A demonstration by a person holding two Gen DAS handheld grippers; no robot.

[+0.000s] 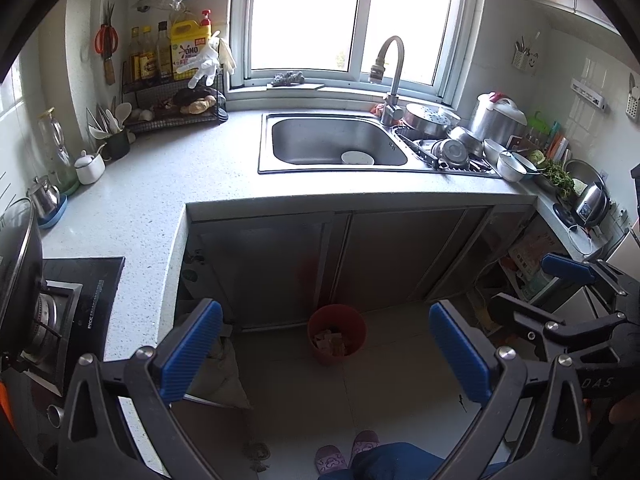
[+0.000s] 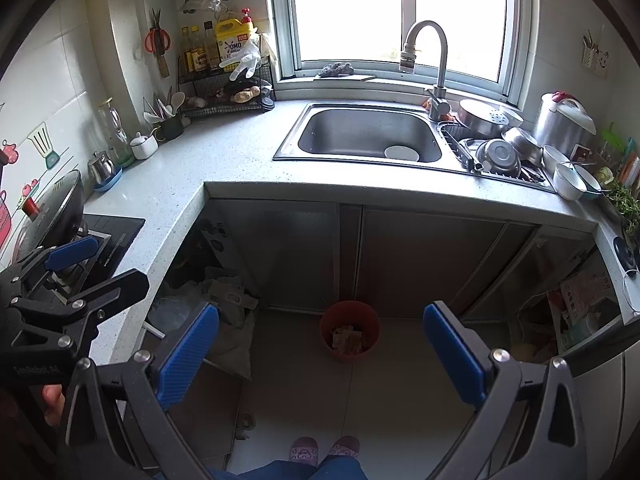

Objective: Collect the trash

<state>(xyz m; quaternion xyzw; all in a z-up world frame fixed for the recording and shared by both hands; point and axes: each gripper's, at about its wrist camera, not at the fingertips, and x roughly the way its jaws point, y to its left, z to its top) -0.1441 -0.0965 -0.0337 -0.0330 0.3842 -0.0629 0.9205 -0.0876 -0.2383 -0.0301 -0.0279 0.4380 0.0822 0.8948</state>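
Note:
A red trash bin [image 1: 337,333] [image 2: 349,330] stands on the floor below the sink cabinet, with scraps of paper inside. My left gripper [image 1: 326,354] is open, held high above the floor with the bin seen between its blue pads [image 1: 192,354]. My right gripper [image 2: 322,354] is open too, also framing the bin, nothing between its fingers. Each gripper shows at the edge of the other's view: the right one [image 1: 560,280] at the right, the left one [image 2: 80,264] at the left. I make out no loose trash on the speckled countertop [image 1: 168,188].
A steel sink [image 1: 332,142] holds a white bowl [image 1: 357,157]. Pots and bowls fill the drying rack [image 1: 460,148] to the right. A bottle rack [image 1: 176,92], utensils and a stove with a pan [image 1: 24,264] line the left. A person's slippers [image 2: 324,448] are on the floor tiles.

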